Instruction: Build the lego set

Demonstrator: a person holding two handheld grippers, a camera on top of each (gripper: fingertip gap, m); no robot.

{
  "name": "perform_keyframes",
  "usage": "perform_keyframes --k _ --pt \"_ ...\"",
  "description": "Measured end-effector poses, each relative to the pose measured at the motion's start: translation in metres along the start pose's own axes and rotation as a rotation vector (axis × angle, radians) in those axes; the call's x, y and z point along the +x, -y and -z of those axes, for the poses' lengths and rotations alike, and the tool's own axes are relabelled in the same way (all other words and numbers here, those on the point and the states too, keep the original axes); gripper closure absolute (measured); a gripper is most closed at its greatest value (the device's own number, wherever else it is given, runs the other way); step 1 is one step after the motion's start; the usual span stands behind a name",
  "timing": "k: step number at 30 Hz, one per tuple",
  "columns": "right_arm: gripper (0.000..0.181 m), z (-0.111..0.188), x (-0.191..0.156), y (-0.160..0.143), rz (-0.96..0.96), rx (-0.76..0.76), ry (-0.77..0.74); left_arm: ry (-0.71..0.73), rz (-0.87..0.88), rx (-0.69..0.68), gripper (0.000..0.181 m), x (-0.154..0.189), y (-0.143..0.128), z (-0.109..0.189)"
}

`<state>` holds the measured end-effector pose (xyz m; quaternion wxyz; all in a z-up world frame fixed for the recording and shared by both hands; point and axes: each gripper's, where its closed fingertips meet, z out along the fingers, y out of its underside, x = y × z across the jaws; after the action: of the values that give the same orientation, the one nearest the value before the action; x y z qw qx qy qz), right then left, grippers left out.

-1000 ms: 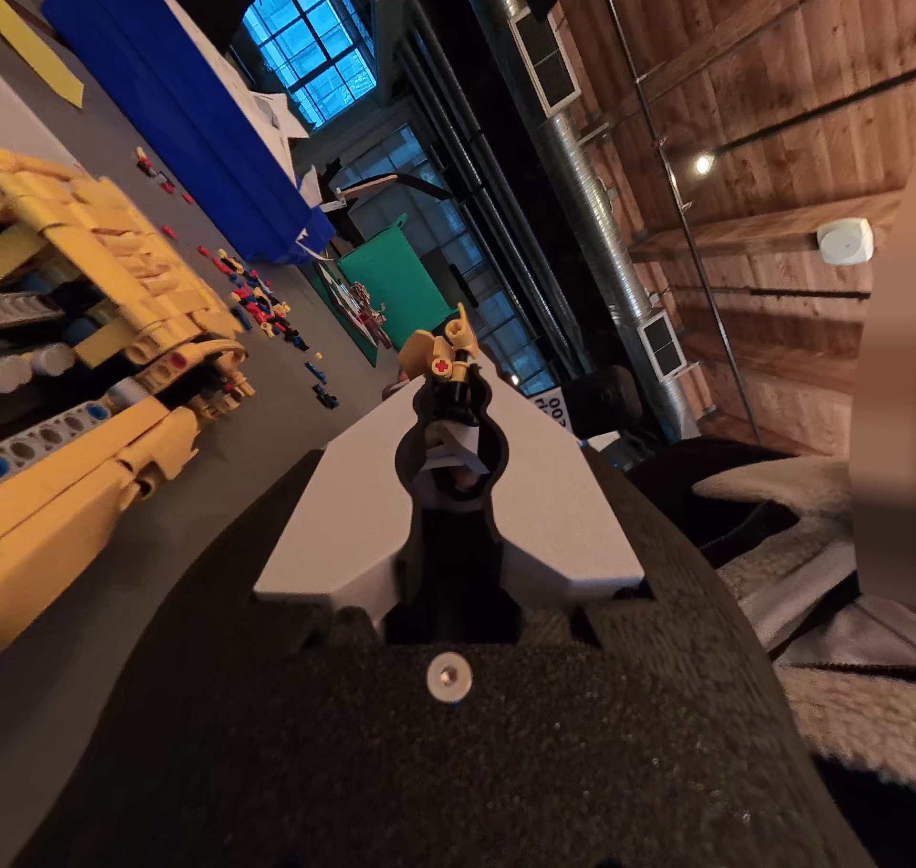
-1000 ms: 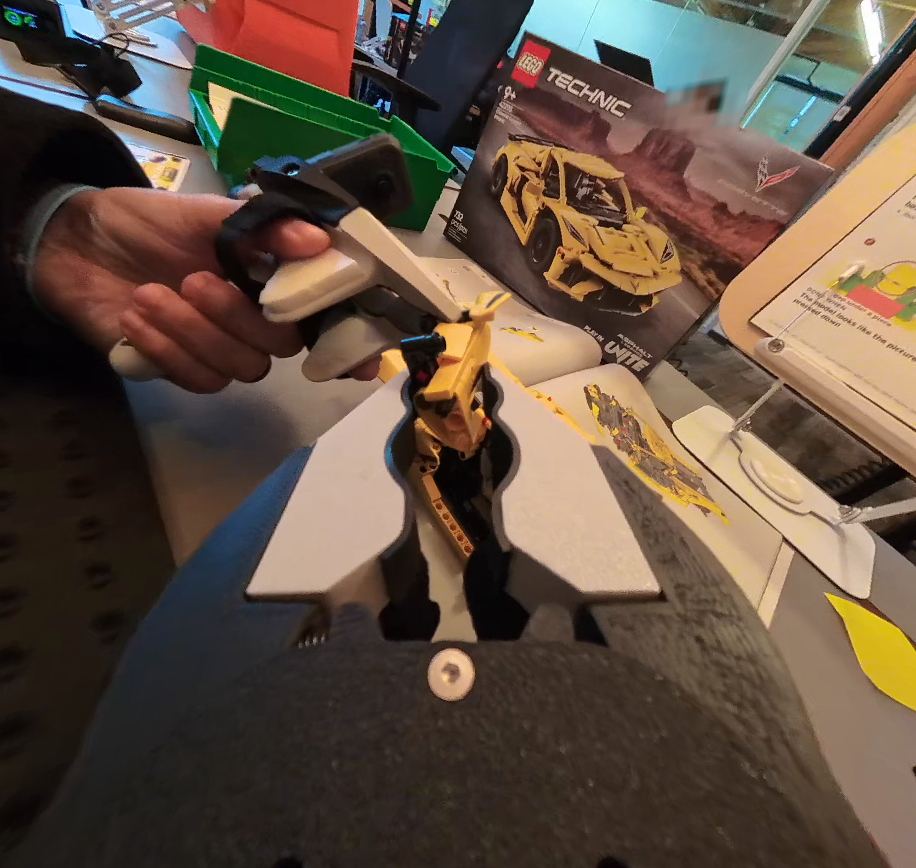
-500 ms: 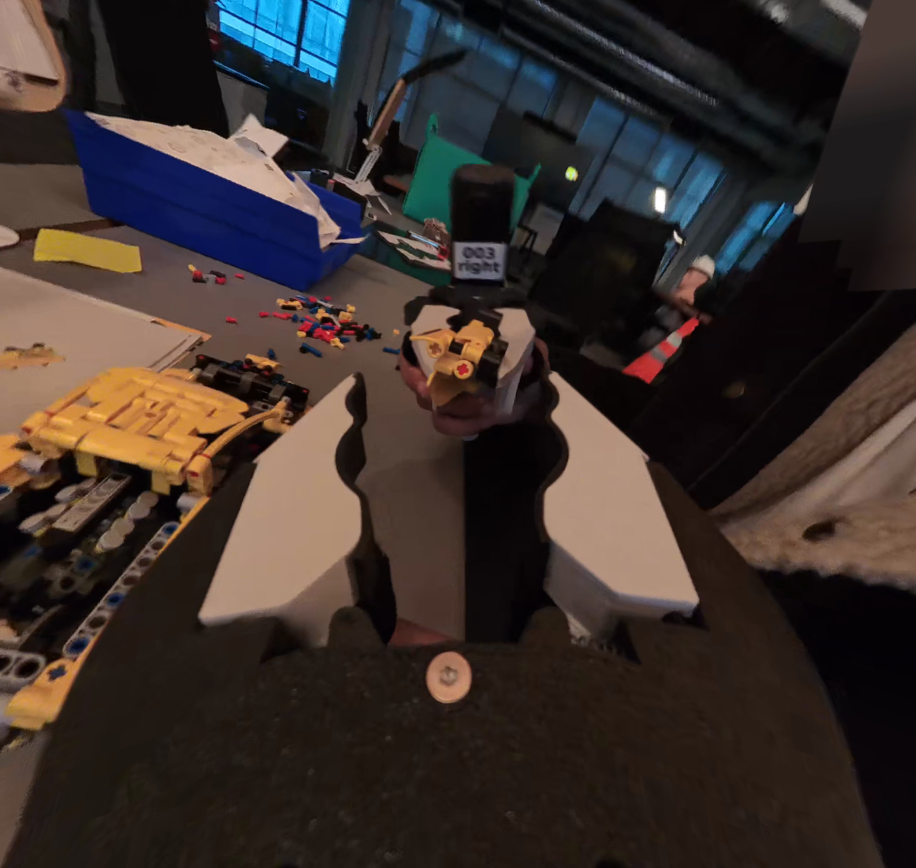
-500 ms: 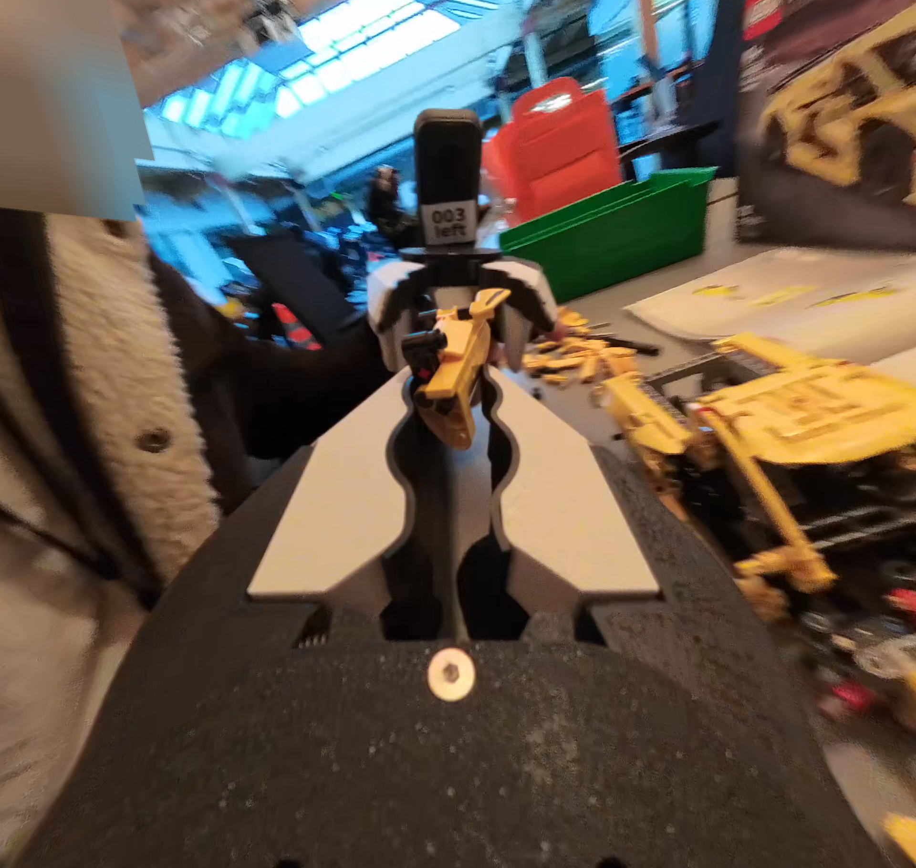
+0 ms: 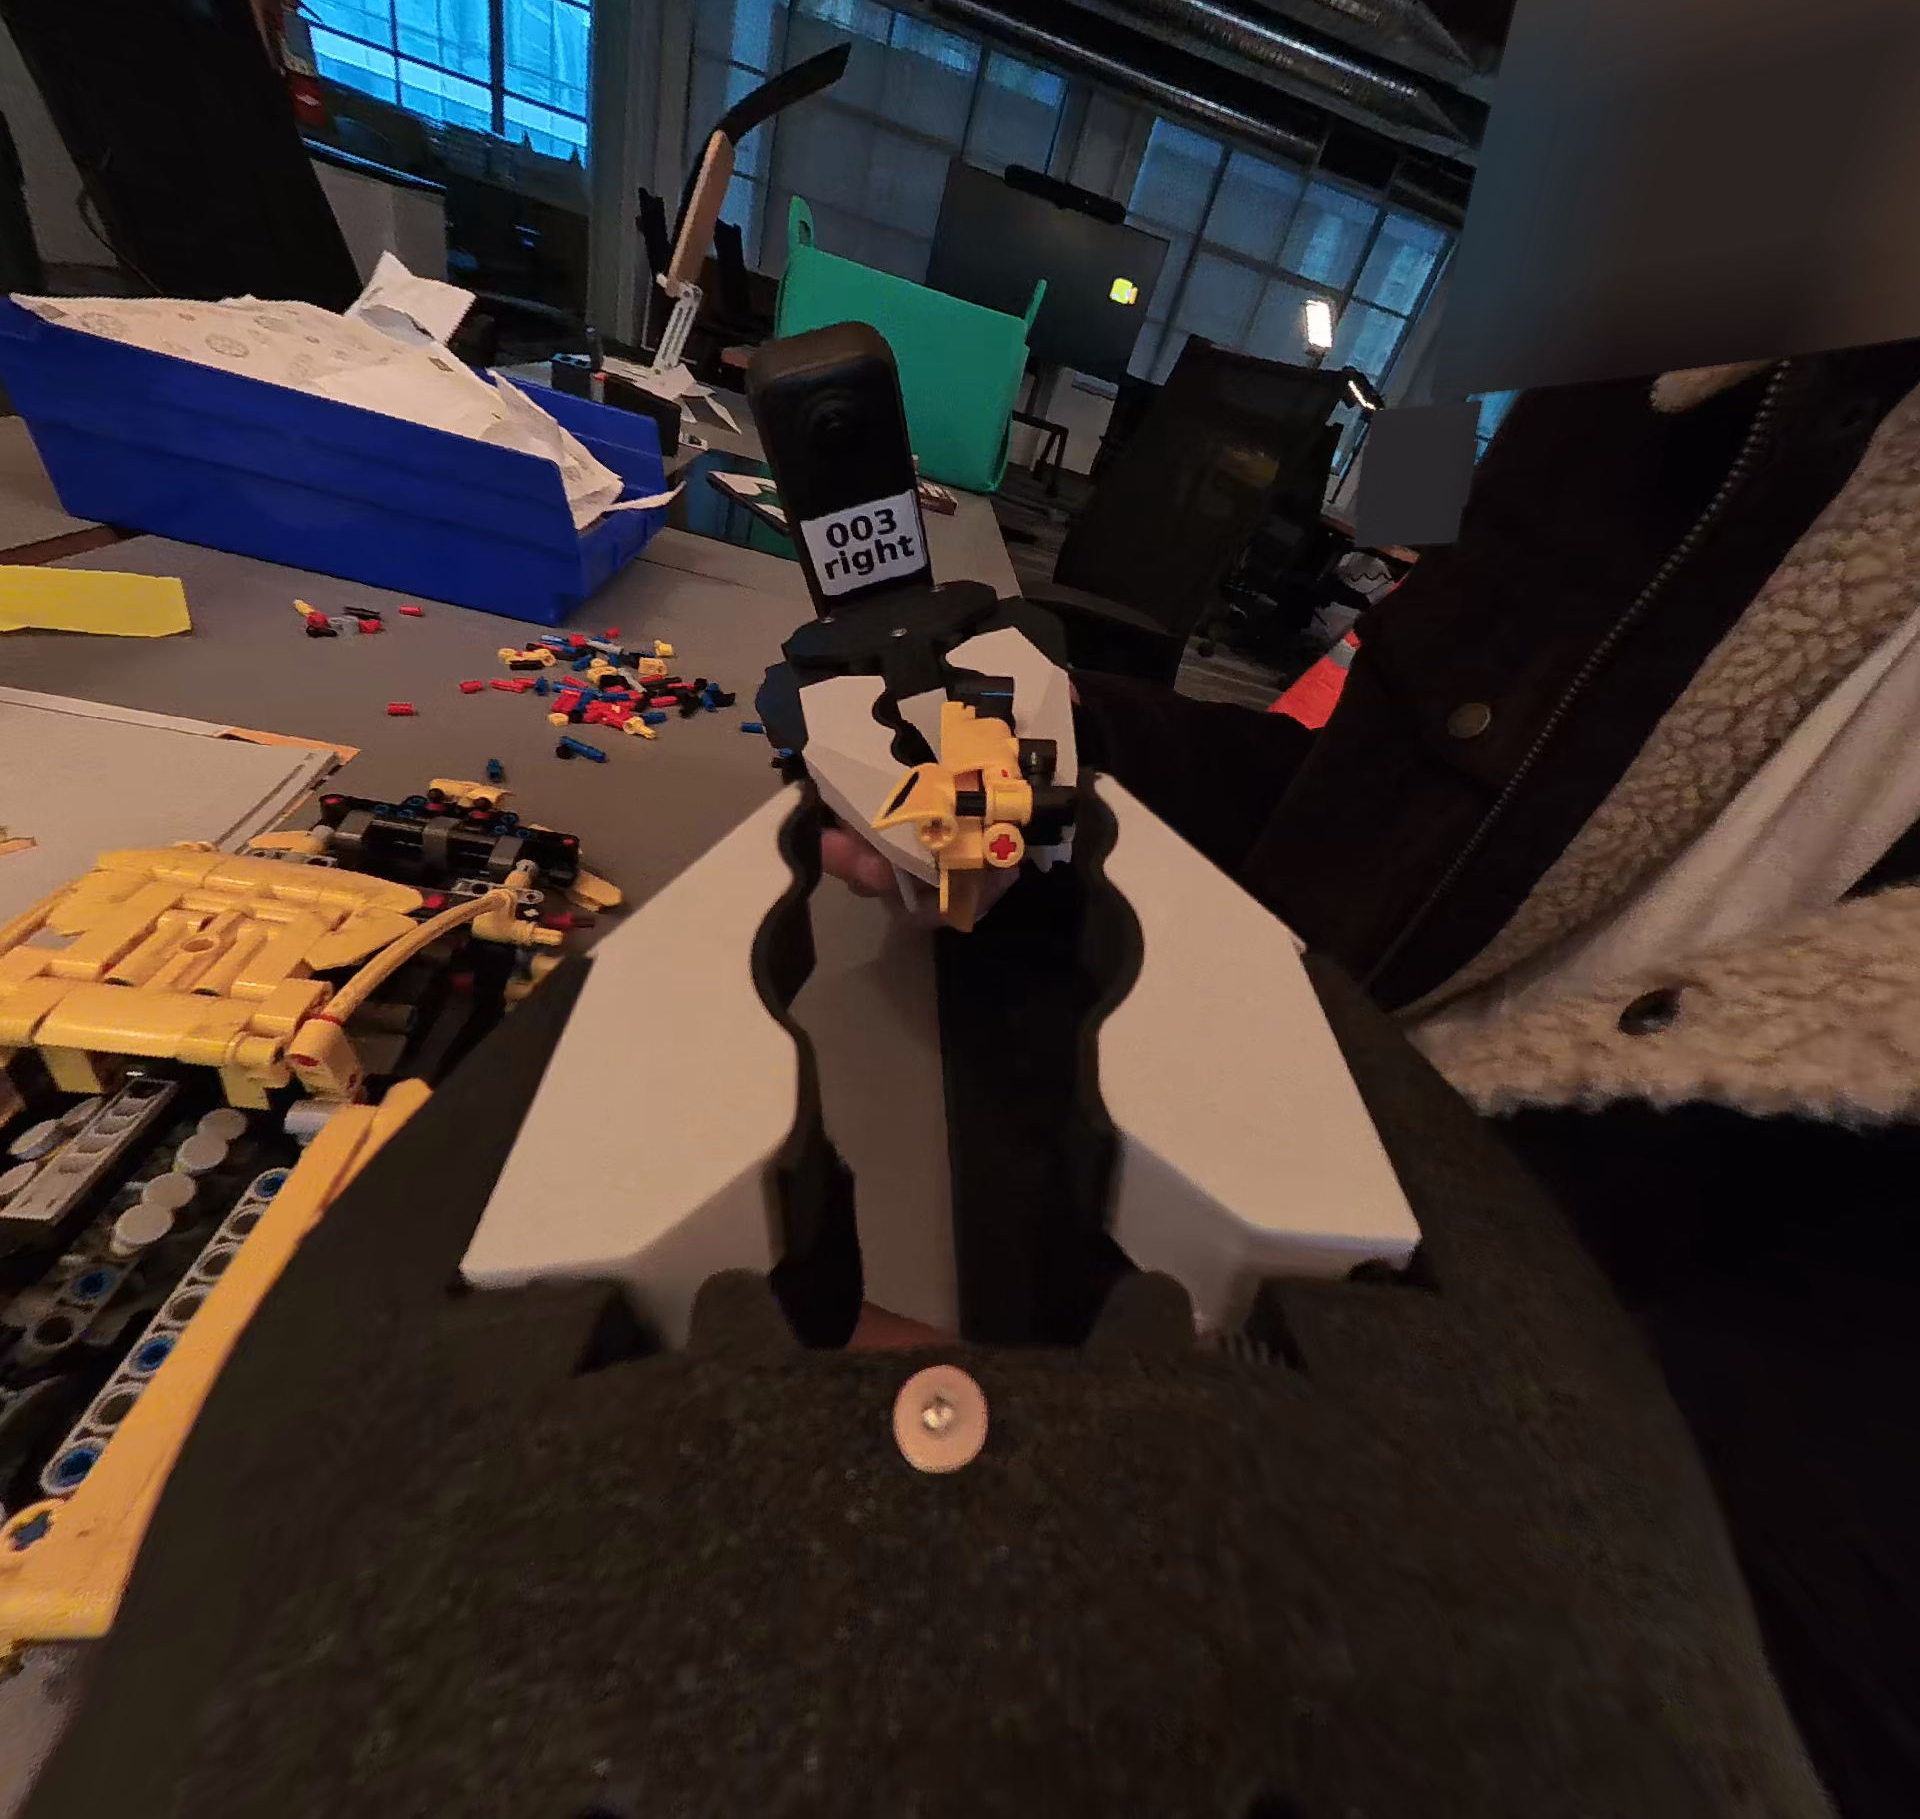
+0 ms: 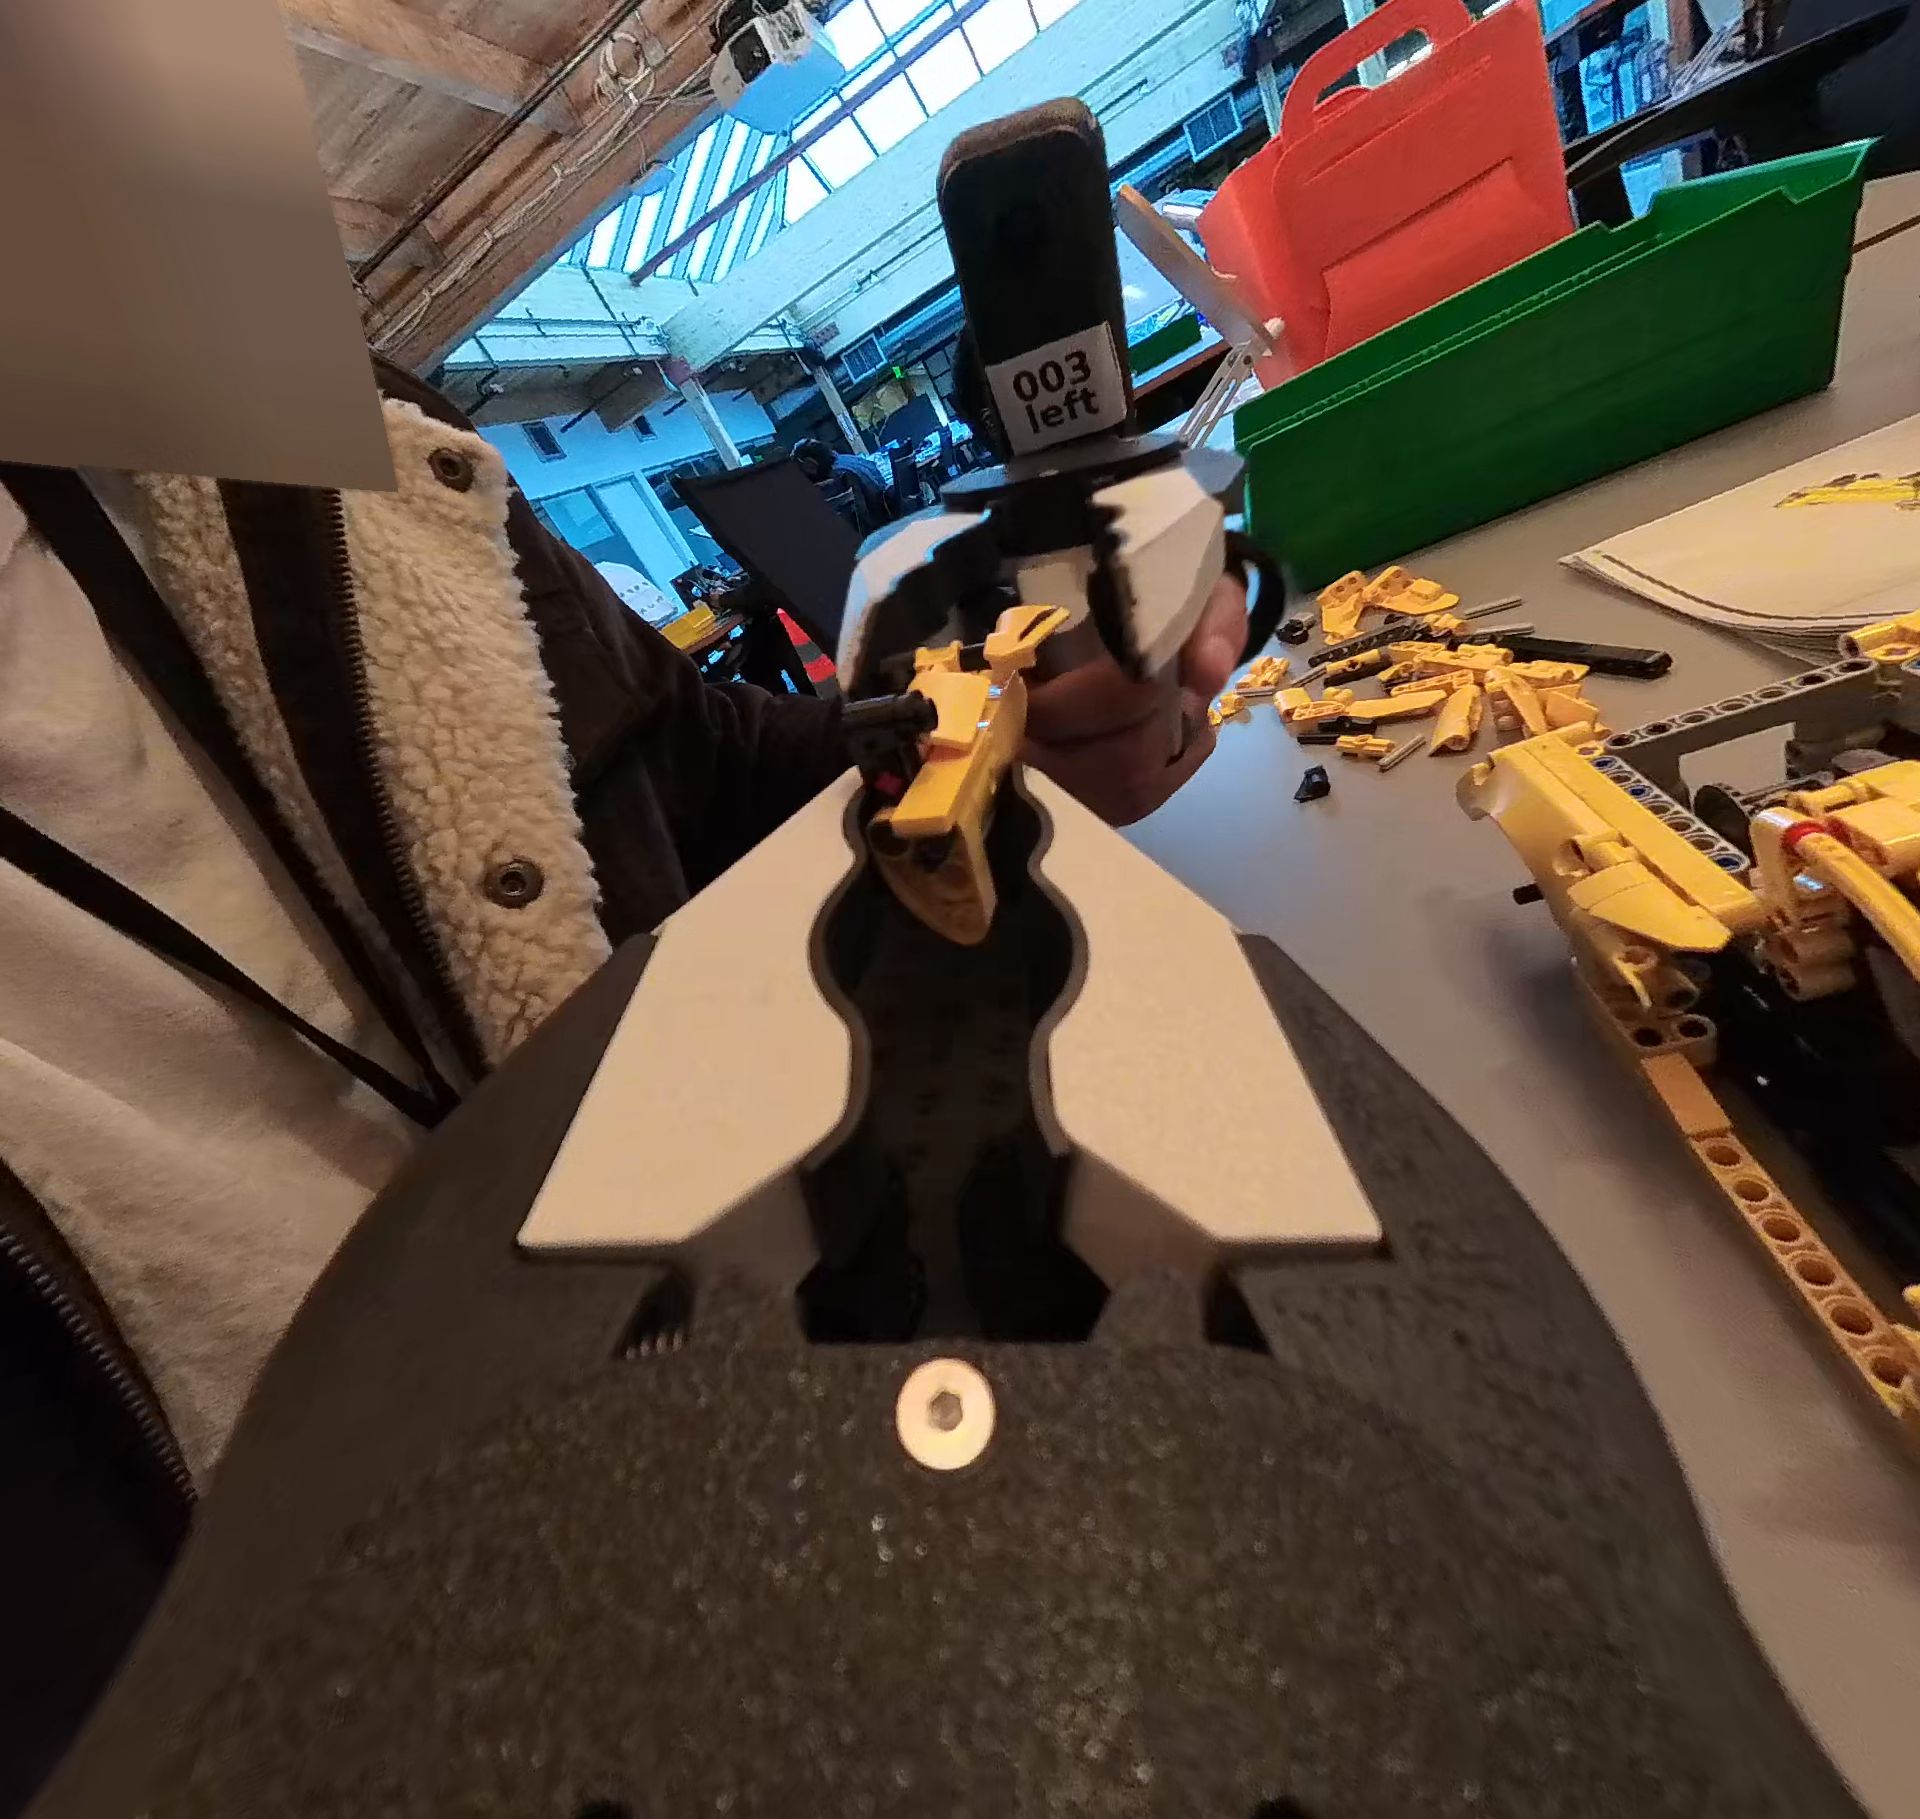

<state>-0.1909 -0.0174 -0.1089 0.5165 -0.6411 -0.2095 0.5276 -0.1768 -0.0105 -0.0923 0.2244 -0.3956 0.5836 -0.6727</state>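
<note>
The right gripper point(image 6: 940, 824) holds a small yellow subassembly point(image 6: 951, 782) in its narrow fingers above the table point(image 6: 1351, 896), and the left gripper point(image 5: 951, 865), fingers wide, should close on it squarely before any pushing.

Dim left view, bright skylit right view; edges fisheye-warped.
</note>
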Motion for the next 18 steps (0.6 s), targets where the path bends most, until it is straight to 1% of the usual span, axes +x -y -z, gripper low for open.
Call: perform_keyframes --k 5,8,18 --pt "0.160 0.0002 0.0023 -0.0015 0.001 -0.007 -0.012 -0.011 0.007 -0.012 0.133 0.0015 -0.0025 -0.0012" --pt "0.160 0.0003 0.0032 -0.0019 -0.001 -0.010 -0.015 -0.017 0.005 -0.016 0.142 0.0025 -0.0033 -0.0011" --pt "0.160 -0.0002 0.0013 -0.0020 -0.002 -0.009 0.000 -0.021 -0.027 -0.025 0.144 0.0046 -0.0037 -0.0002"
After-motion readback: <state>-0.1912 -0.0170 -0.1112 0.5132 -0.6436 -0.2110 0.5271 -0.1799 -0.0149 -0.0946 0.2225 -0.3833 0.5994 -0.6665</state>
